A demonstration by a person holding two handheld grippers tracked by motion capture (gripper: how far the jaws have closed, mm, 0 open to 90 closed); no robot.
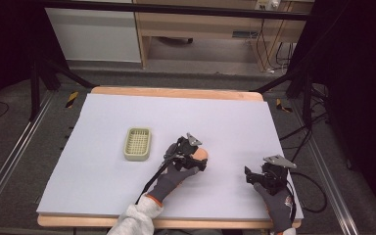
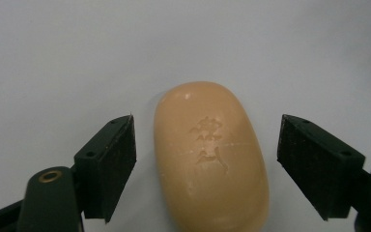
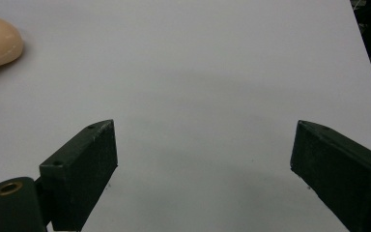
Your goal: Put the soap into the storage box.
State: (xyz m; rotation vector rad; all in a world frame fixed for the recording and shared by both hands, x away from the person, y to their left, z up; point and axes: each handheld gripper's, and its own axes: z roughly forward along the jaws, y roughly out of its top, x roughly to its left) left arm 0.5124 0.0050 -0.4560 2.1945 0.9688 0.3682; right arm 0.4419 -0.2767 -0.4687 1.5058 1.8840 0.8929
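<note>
left gripper view: soap bar (image 2: 211, 157) lies on the table between the spread jaws of the left gripper (image 2: 207, 166), untouched, long axis running straight ahead; right gripper (image 3: 203, 169) gapes empty, farther off.

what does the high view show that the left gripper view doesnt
High view alone: the green slotted soap dish left of the hands, the right gripper open over bare table, both gloved hands, and the table's wooden edge.

Left gripper view alone: characters stamped into the top of the soap, and gaps between it and both jaws.

Both: the peach soap bar on the pale table cover, with the open left gripper around it.
</note>
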